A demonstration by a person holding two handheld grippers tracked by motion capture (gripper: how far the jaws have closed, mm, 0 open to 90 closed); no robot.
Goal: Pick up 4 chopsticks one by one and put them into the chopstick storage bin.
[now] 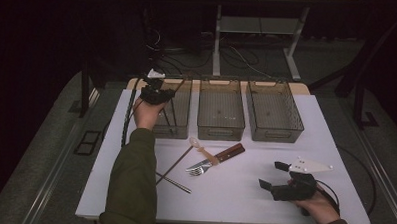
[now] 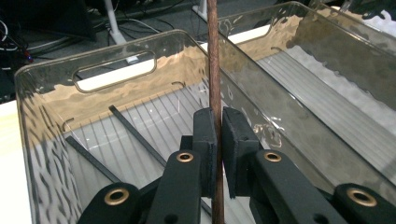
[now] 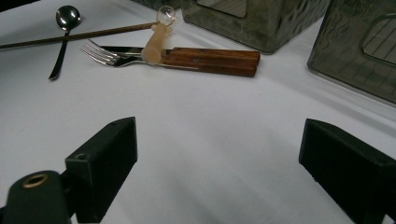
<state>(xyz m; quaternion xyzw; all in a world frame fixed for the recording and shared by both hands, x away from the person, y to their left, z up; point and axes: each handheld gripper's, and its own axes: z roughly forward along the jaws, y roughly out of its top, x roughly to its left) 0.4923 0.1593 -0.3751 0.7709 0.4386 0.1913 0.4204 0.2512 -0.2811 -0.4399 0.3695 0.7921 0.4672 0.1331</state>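
White table [image 1: 243, 193], left tool [image 1: 156, 94] outstretched over bin [image 2: 46, 84], pinching chopstick [image 2: 214, 70].

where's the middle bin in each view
High view: middle bin, centre of the row of three at the table's far side.
Left gripper view: right half, next to the bin holding black sticks.
Right gripper view: top centre, behind the wooden knife handles.
Shared landmark: the white table top.

sleeves [image 1: 132, 184]: olive green | tools: black jaws, brass rivets | cable: black, ribbed
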